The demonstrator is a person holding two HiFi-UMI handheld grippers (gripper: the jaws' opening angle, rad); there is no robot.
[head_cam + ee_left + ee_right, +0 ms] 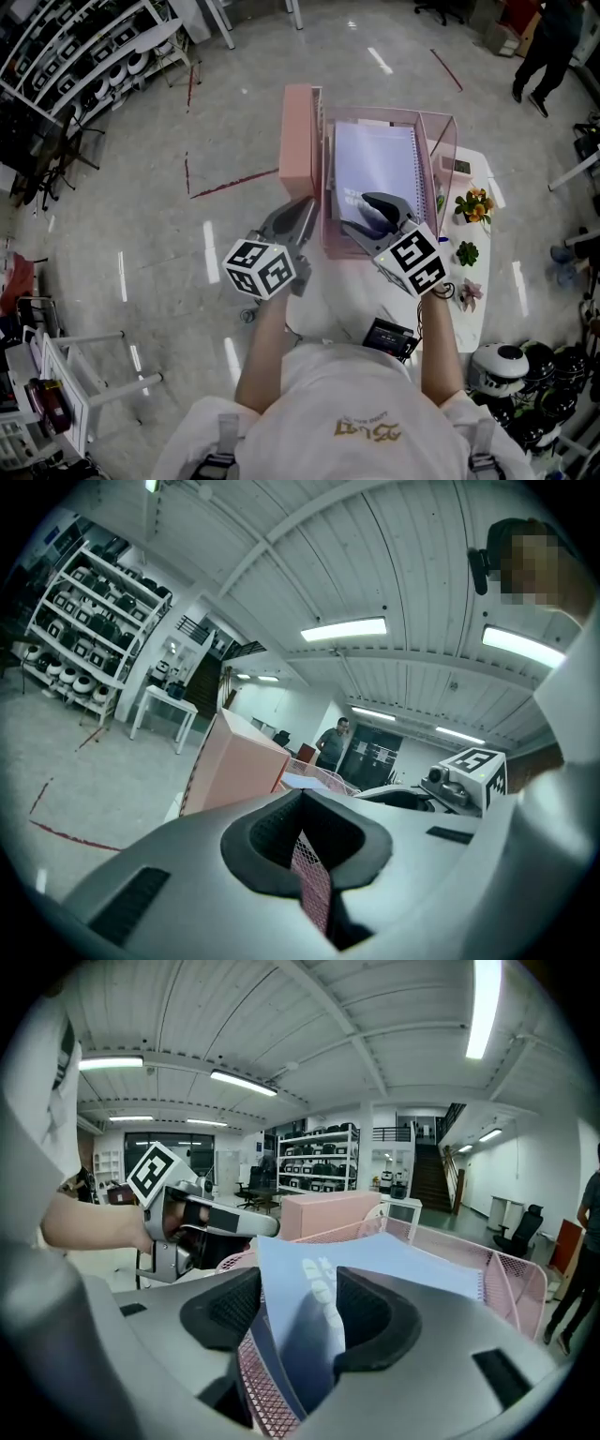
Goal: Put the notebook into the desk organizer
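We see the white table (pixel 480 314) holding our pink desk organizer (pixel 448 131). The purple notebook (pixel 375 164) lies inside it. Our left gripper (pixel 305 841) pinches the organizer's mesh wall. Our right gripper (pixel 298 1321) stands wide around the notebook's corner.

Lilac spiral notebook (pixel 375 169) leans inside pink mesh organizer (pixel 437 115).

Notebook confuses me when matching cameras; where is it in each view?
Head view: the notebook lies upper centre in the pink mesh organizer.
Left gripper view: pale sliver mid-frame, behind the mesh.
Right gripper view: centre, inside the open right claw.
Shared landmark: pink box.
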